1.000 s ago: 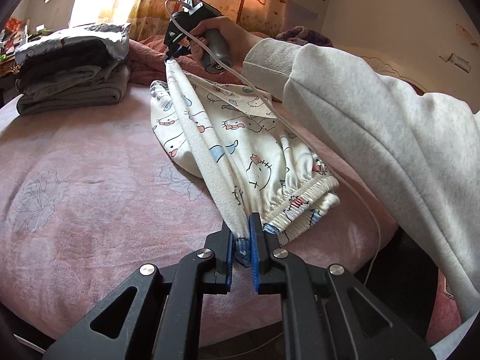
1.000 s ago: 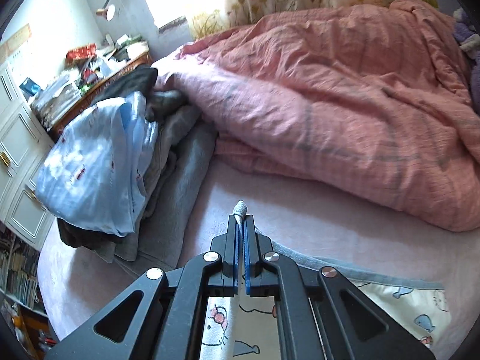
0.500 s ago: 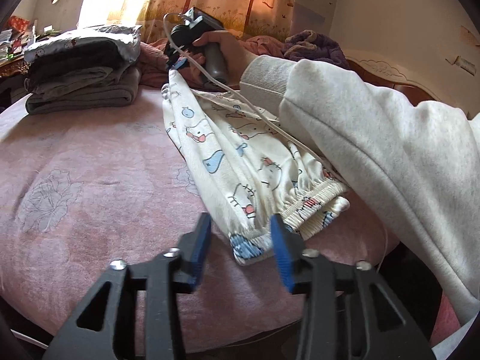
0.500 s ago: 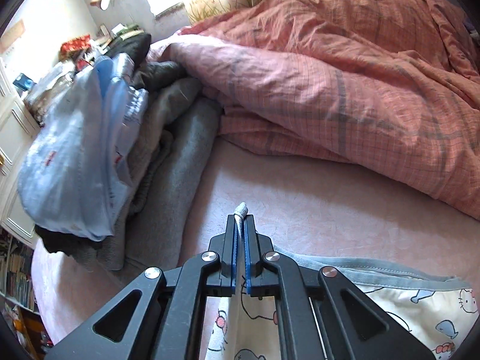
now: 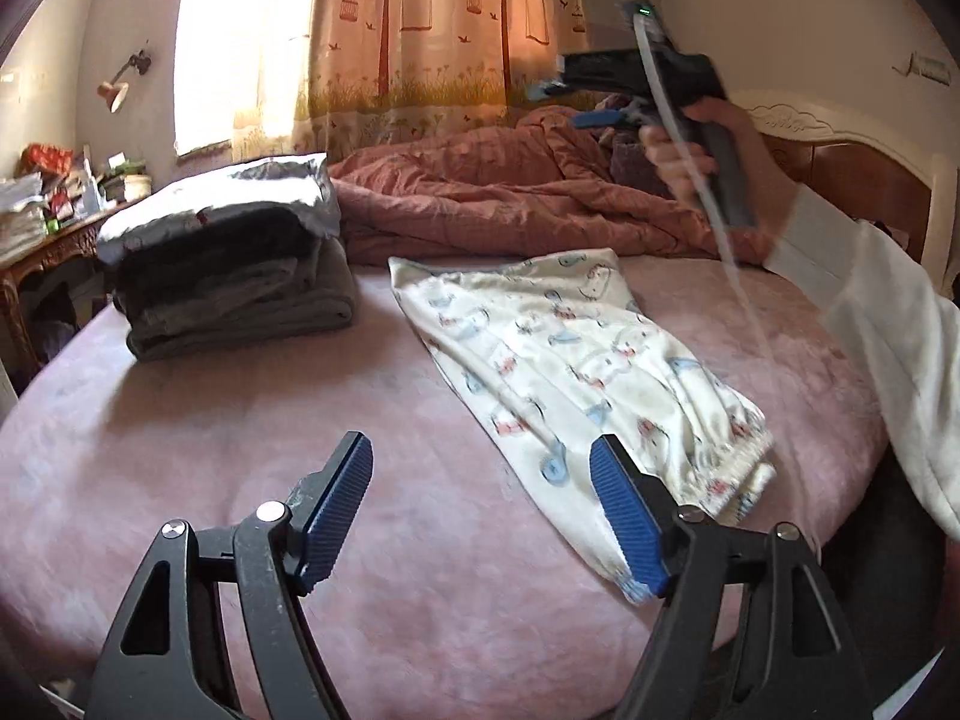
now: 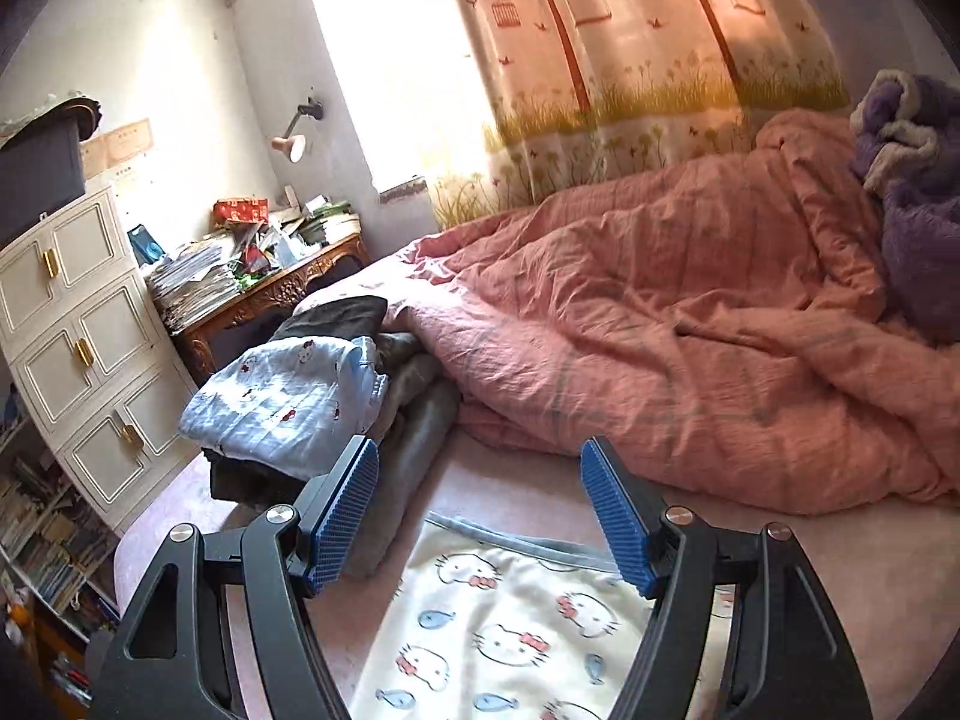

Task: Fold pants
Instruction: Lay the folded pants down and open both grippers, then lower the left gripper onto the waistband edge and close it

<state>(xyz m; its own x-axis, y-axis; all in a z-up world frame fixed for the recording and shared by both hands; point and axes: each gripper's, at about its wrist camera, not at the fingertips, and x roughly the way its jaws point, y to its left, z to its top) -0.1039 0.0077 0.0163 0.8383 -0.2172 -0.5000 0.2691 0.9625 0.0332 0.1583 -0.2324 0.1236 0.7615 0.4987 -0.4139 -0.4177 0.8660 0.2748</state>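
Note:
The white pants [image 5: 576, 372] with cat and fish prints lie folded flat on the pink bed sheet [image 5: 252, 456], waistband toward me at the bed's near edge. My left gripper [image 5: 480, 480] is open and empty, above the sheet just left of the waistband. My right gripper [image 5: 576, 102] is open, held in the air above the far end of the pants. In the right wrist view the right gripper [image 6: 480, 498] hovers open over the pants' [image 6: 510, 642] grey-trimmed end.
A stack of folded clothes [image 5: 234, 264] sits on the bed left of the pants; it also shows in the right wrist view [image 6: 300, 408]. A rumpled pink quilt [image 5: 516, 198] lies behind. A cluttered desk [image 6: 270, 282] and white drawers [image 6: 78, 348] stand beside the bed.
Both grippers let go of the pants and opened. The pants dropped flat onto the sheet. The right gripper rose away from them; the left pulled back.

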